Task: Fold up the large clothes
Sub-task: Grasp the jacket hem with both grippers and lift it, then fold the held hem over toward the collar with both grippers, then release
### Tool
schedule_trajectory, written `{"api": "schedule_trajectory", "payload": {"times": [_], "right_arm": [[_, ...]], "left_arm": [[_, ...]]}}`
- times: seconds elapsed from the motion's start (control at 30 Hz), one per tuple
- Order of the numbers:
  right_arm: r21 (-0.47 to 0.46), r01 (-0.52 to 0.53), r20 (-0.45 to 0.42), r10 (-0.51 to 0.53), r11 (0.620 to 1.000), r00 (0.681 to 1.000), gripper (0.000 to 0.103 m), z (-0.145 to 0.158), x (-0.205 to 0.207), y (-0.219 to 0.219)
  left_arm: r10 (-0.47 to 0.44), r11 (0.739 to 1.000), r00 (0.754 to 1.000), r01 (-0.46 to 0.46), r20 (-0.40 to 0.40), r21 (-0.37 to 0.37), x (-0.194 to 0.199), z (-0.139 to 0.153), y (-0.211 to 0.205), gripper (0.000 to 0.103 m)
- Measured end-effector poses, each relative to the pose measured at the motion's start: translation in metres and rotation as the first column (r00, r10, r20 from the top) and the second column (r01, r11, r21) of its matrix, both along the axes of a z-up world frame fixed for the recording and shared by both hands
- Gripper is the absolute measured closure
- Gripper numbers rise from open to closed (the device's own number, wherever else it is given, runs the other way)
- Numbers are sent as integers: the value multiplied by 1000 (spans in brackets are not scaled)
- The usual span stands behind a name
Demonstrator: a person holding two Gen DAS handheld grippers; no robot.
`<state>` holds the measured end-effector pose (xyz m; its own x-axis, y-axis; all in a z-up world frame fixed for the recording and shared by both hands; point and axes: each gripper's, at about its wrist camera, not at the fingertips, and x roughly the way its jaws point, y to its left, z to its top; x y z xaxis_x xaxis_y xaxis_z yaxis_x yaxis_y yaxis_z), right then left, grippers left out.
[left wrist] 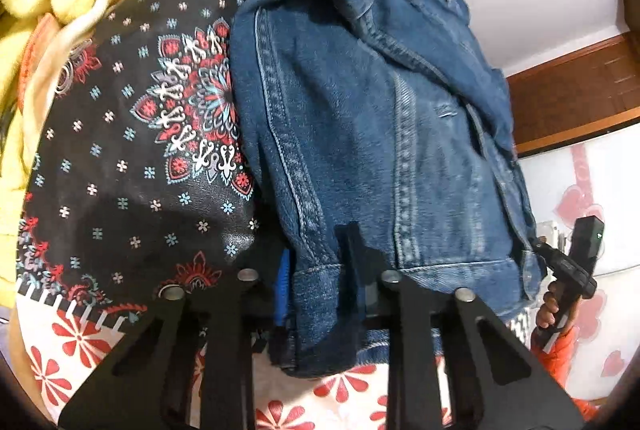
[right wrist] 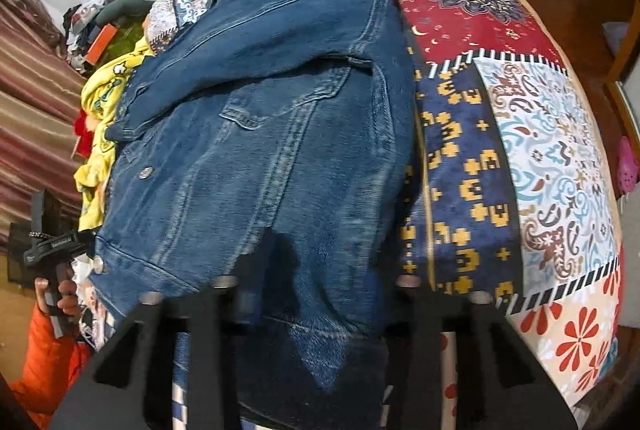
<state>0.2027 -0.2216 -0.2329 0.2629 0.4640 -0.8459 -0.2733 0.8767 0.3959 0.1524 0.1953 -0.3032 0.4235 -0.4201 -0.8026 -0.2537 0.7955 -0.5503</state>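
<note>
A bed with a bright patchwork cover (right wrist: 520, 134) fills the room. The blue jean jacket (right wrist: 260, 134) lies on it, stretching long away from both tongs. Left tongs (left wrist: 320, 270) and right tongs (right wrist: 316, 290) each pinch its near hem.

the denim jacket (right wrist: 260, 150) is thick blue cotton twill, faded and rough along its seams, with shiny metal buttons (right wrist: 145, 173). the patchwork bedspread (right wrist: 540, 134) is smooth printed cloth; the headboard (left wrist: 576, 90) is glossy brown wood.

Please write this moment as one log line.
step: folding | item: denim jacket on quilt | left tongs: holding hem | right tongs: holding hem
</note>
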Motion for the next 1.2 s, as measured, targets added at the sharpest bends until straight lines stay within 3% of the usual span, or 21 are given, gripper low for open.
{"api": "schedule_trajectory", "payload": {"times": [0.07, 0.3, 0.5, 0.63, 0.77, 0.83, 1.03, 1.2], "right_arm": [[-8, 5, 5, -5, 1000, 1000, 89, 2, 2, 1], [24, -13, 124, 10, 1000, 992, 90, 40, 13, 10], [74, -14, 256, -5, 997, 967, 90, 90, 45, 18], [135, 48, 307, -88, 990, 948, 90, 114, 85, 19], [178, 134, 290, -182, 975, 939, 90, 112, 134, 14], [182, 151, 267, -196, 972, 944, 90, 103, 153, 15], [65, 160, 203, -170, 985, 964, 90, 53, 202, 41], [-3, 137, 156, -135, 991, 978, 90, 18, 216, 45]], "left_arm": [[-13, 999, 999, 11, 43, 44, -2, 16, -3, 86], [-61, 989, 968, 26, 245, 143, 15, 96, -15, 88], [-48, 988, 926, -12, 374, 155, 59, 155, 2, 89], [13, 987, 912, -77, 409, 141, 103, 171, 24, 89], [101, 986, 912, -147, 397, 85, 146, 162, 51, 89], [109, 983, 922, -155, 371, 96, 166, 150, 56, 89], [88, 963, 970, -141, 227, 231, 220, 80, 56, 88], [29, 948, 985, -81, 171, 309, 227, 44, 49, 85]]}}
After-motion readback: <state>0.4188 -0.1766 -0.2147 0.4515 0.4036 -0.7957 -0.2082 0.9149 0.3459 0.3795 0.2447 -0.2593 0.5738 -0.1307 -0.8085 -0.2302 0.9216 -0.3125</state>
